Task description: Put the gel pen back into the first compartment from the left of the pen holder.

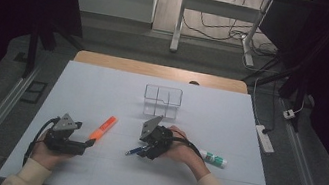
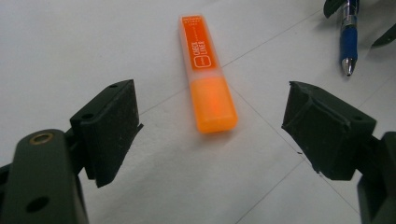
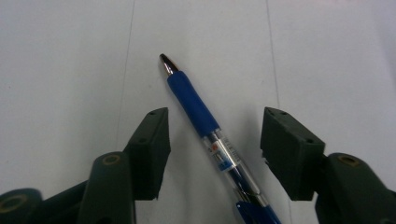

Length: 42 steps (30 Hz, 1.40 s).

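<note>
Between my right gripper (image 3: 212, 140) pads lies the blue pen (image 3: 205, 121), untouched, tip pointing away, jaws apart. My left gripper (image 2: 210, 135) gapes too, orange highlighter (image 2: 208, 74) just ahead.

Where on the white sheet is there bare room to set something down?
The far left and far right corners beside the clear organizer lie bare, as does the near strip toward the front edge. It is crowded mid-sheet: left gripper, orange highlighter, right gripper over the blue pen, glue stick.
</note>
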Each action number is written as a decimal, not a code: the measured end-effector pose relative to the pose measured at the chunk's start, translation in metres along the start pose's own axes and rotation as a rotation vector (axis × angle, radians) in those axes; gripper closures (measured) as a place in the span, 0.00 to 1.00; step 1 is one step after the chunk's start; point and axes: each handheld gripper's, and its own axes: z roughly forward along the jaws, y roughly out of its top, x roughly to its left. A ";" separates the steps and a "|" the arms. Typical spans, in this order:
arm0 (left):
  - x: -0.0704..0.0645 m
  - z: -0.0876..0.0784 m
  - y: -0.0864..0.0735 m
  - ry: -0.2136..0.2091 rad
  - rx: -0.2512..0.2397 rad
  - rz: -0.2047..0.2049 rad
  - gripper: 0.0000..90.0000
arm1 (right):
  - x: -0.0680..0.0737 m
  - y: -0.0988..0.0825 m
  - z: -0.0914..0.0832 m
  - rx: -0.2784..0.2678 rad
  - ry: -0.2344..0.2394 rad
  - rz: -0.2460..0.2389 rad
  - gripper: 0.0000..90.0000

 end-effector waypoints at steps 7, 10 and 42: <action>0.000 0.001 0.000 0.001 0.002 0.000 0.20 | -0.001 0.002 0.002 0.005 0.060 -0.014 0.66; 0.000 0.000 0.000 0.002 0.002 -0.001 0.21 | -0.001 0.001 0.001 -0.004 0.065 -0.027 0.74; 0.001 0.000 -0.002 0.007 0.004 -0.003 0.21 | -0.008 -0.003 -0.053 -0.180 -0.084 0.047 0.88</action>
